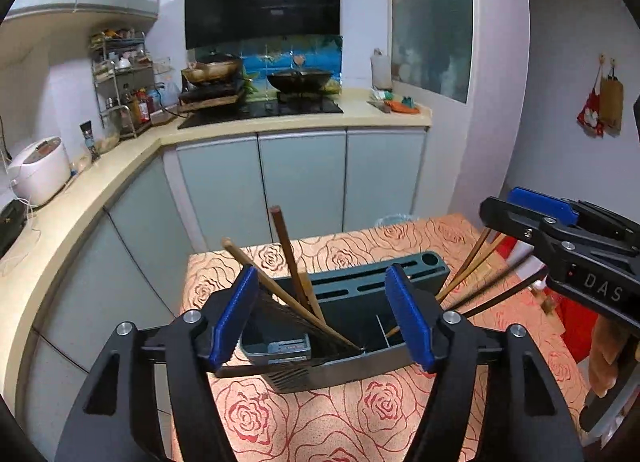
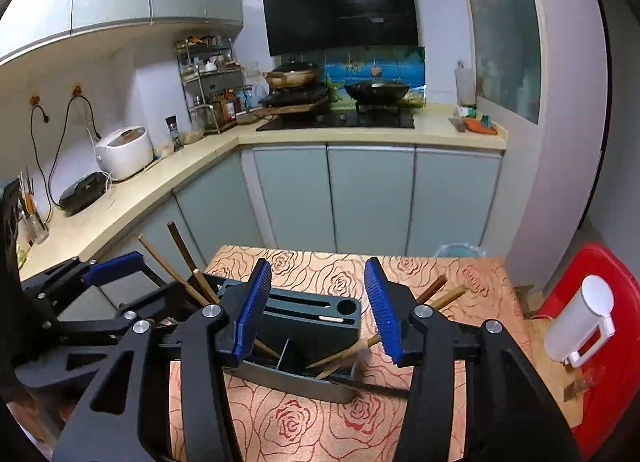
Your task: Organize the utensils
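A dark teal utensil holder (image 1: 360, 294) with slots stands on the rose-patterned table (image 1: 320, 414); it also shows in the right wrist view (image 2: 316, 322). Several wooden chopsticks (image 1: 288, 258) lean out of its left compartment, and others (image 1: 476, 262) lean out to the right (image 2: 436, 294). My left gripper (image 1: 322, 318) is open and empty, just above the holder's left compartment. My right gripper (image 2: 318, 308) is open and empty, above the holder's right side; it also shows at the right of the left wrist view (image 1: 560, 230).
A kitchen counter (image 2: 160, 186) runs along the left and back, with a rice cooker (image 2: 124, 152), a spice rack (image 2: 212, 82) and a stove with pans (image 2: 376, 92). A red stool (image 2: 600, 342) with a white dispenser (image 2: 580, 322) stands right of the table.
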Tool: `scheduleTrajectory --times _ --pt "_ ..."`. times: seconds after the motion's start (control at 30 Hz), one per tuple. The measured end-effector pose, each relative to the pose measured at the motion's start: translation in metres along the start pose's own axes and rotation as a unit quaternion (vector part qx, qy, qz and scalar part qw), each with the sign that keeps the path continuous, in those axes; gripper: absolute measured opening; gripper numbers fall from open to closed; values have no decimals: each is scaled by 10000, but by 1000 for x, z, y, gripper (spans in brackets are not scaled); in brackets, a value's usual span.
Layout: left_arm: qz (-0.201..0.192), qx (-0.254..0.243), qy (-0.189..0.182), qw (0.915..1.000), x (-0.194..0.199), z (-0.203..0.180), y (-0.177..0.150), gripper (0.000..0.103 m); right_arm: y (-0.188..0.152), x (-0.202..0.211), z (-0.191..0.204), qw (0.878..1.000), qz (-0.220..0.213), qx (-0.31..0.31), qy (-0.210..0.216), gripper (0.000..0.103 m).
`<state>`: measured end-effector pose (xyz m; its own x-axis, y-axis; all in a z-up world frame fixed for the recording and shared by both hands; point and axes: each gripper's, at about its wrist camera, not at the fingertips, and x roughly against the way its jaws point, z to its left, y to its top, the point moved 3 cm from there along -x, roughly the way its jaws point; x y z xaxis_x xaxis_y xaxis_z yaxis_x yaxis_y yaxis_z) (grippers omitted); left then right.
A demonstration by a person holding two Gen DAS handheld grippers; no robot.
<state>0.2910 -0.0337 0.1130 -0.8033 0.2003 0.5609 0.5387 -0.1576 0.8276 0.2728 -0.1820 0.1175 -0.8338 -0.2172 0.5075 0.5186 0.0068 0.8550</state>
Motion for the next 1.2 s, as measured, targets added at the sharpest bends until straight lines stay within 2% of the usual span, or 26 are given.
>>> scheduleTrajectory --times 0.07,0.3,0.53,0.67,0.93,1.2 --pt "-190 -17 128 9997 10 0 2 79 2 7 -2 10000 -67 -10 13 47" --pt "-551 114 221 9982 41 4 2 86 6 36 -8 9992 -389 -13 -9 50" --pt "-940 72 351 9949 70 1 -15 96 -5 66 -16 9972 -741 -104 -48 73" --pt "-985 83 370 9944 77 -2 -34 96 -23 74 -15 9967 -807 -75 -97 82" --pt "-1038 72 724 9919 84 -5 -71 96 -61 78 -14 9961 -863 -100 -143 95" --pt "-1046 262 1005 9891 87 -3 -107 96 -98 82 -4 9952 -919 112 -323 96"
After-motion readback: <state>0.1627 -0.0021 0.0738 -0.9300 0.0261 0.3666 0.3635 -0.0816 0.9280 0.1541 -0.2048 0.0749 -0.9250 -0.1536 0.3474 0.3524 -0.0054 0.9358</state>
